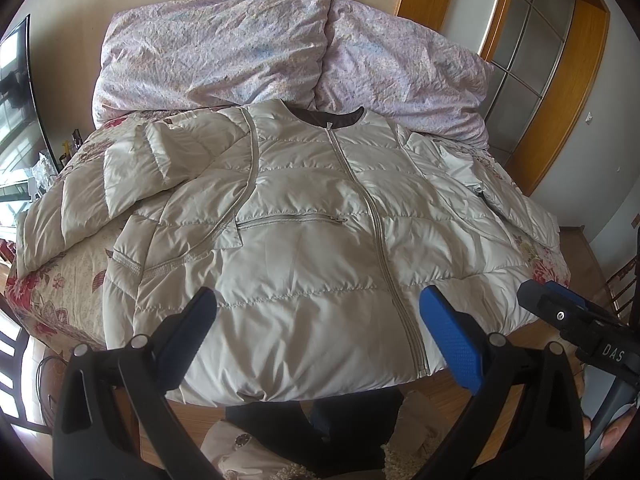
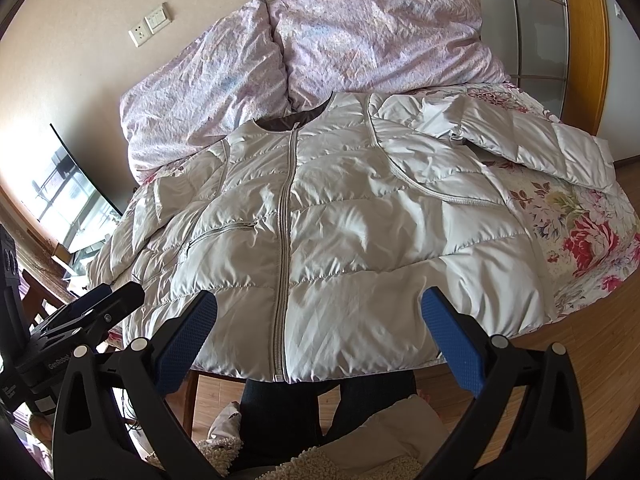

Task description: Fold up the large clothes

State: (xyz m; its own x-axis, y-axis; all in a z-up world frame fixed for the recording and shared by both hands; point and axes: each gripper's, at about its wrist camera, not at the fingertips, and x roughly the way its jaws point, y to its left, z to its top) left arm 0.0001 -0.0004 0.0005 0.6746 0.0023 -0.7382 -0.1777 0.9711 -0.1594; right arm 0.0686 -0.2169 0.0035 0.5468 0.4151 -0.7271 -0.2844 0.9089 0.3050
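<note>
A cream quilted puffer jacket lies front up and zipped on the bed, collar toward the pillows, hem at the near edge. It also shows in the right wrist view. One sleeve is folded up over the jacket's left shoulder; the other sleeve spreads out to the right. My left gripper is open and empty, held above the hem. My right gripper is open and empty, also above the hem, and shows at the right in the left wrist view.
A floral bedspread covers the bed. A lilac crumpled duvet is piled at the head. A wooden door frame stands at the right, a dark screen at the left. The person's legs stand at the bed's foot on wooden floor.
</note>
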